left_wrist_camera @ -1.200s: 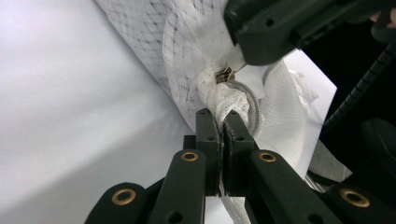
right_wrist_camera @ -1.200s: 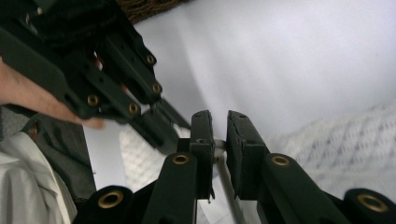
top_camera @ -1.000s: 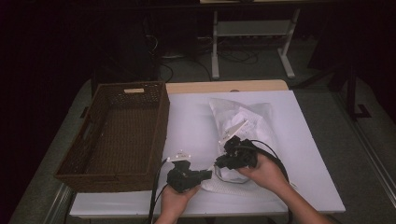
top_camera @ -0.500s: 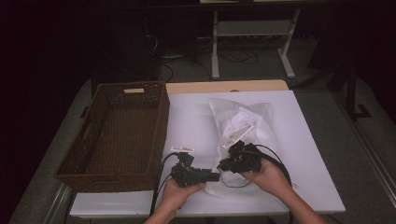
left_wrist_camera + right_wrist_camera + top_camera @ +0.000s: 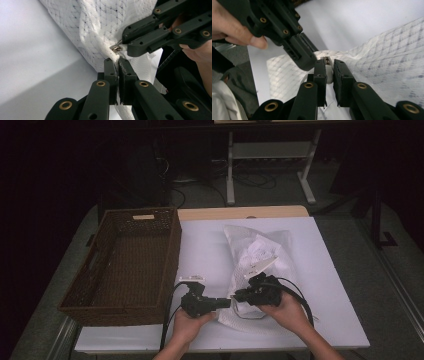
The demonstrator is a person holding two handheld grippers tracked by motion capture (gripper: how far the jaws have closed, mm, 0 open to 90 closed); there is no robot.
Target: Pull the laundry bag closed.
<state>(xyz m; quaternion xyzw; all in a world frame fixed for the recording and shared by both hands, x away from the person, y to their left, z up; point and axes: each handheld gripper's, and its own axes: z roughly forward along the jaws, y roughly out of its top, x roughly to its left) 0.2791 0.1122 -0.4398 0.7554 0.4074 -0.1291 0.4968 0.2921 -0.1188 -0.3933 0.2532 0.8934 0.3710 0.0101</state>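
A white mesh bag (image 5: 260, 255) with papers inside lies on the white table (image 5: 210, 245). Its near corner is pinched between both grippers. In the left gripper view, my left gripper (image 5: 118, 61) is shut on the bag's edge fabric (image 5: 100, 25); its jaws have just been closing on it. Just above, the right gripper (image 5: 125, 46) meets a small metal zipper pull (image 5: 115, 48). In the right gripper view, my right gripper (image 5: 329, 63) is shut on that zipper pull (image 5: 327, 60), and the left gripper (image 5: 308, 63) touches in from the upper left. Seen from above, left gripper (image 5: 227, 302) and right gripper (image 5: 236, 296) meet tip to tip.
A dark wicker basket (image 5: 125, 260) stands on the table's left side, close to my left hand (image 5: 192, 322). Cables loop from both grippers near the front edge. Beyond the table's far edge are a dark floor and a white stand (image 5: 270, 155).
The left gripper turned from pointing away to pointing right, and reached the bag's near corner beside the right gripper. The right hand shifted slightly nearer the front edge.
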